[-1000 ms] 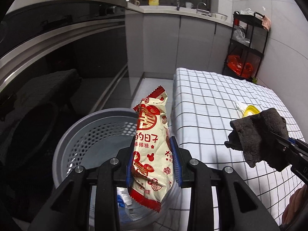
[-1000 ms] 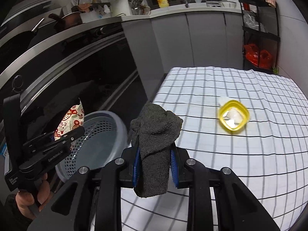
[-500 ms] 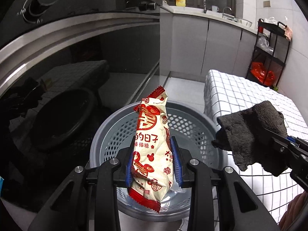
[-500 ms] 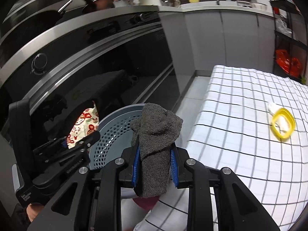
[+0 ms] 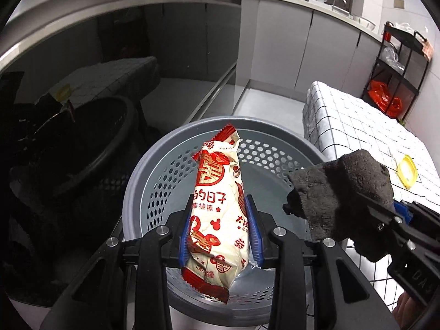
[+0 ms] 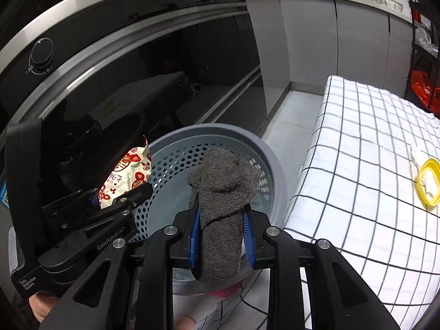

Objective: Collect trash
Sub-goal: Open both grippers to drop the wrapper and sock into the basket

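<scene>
We're looking down past both grippers at a grey perforated basket [image 5: 154, 187] sitting on the floor, w/ dark glossy oven fronts [image 6: 137, 82] curving along the left and pale cabinet doors [image 5: 277, 41] further back. Just right of the basket a table w/ a white checked cloth [image 6: 371, 165] is standing, its near corner almost touching the basket rim. On the cloth, well apart from us, a yellow ring-shaped lid [image 6: 429, 181] is lying beside a bit of white crumpled stuff. A black rack w/ a red bag [image 5: 385, 100] is standing against the far wall.

The left gripper [image 5: 220, 228] is closing its blue pads on a red-and-white candy wrapper [image 5: 217, 206], gripping it approx. mid-length, upright, top end tilting slightly away (the bottom edge is hanging below the pads). It's hanging directly over the basket's opening, nothing between it and the basket floor.

The right gripper [image 6: 220, 236] is clamping a dark grey fuzzy cloth [image 6: 222, 209] the same way, pads pressing both sides, the cloth's upper half flopping above the fingers. It's hanging over the basket's right-hand rim, next to the table edge. In the left view that cloth is sitting just beside the wrapper, not touching.
</scene>
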